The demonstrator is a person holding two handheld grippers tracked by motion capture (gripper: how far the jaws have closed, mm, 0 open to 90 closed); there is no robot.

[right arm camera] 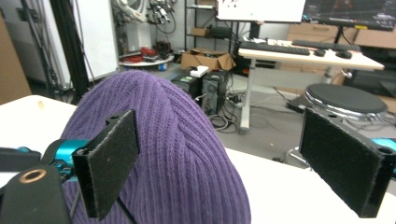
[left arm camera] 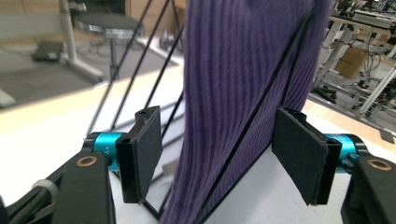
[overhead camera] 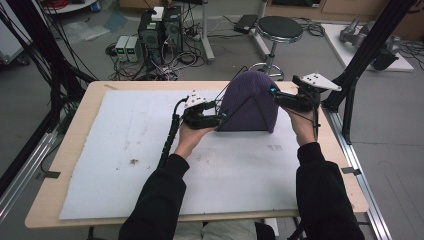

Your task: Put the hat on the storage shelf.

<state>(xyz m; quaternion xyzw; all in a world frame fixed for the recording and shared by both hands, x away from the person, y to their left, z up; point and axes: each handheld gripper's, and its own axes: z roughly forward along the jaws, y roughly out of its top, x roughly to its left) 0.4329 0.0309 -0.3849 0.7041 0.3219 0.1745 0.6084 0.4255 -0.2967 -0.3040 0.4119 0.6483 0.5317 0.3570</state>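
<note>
White foam pad (overhead camera: 125,150), purple knit hat (overhead camera: 248,102) on wire frame (left arm camera: 261,100) between wide-open left gripper (left arm camera: 217,154) jaws, unpinched; right gripper (right arm camera: 233,163) agape, empty.

Left gripper (left arm camera: 217,158) has its pads spread wide — the purple knit hat (left arm camera: 243,84) hangs right between them, ribbing running up and down, neither pad pressing it. Thin black frame rods (left arm camera: 261,100) cross the fabric. Behind — a round stool (left arm camera: 106,25) on the floor.

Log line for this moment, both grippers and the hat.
purple knit hat: draped over black wire frame | left gripper: open, hat between jaws | right gripper: open beside hat
</note>
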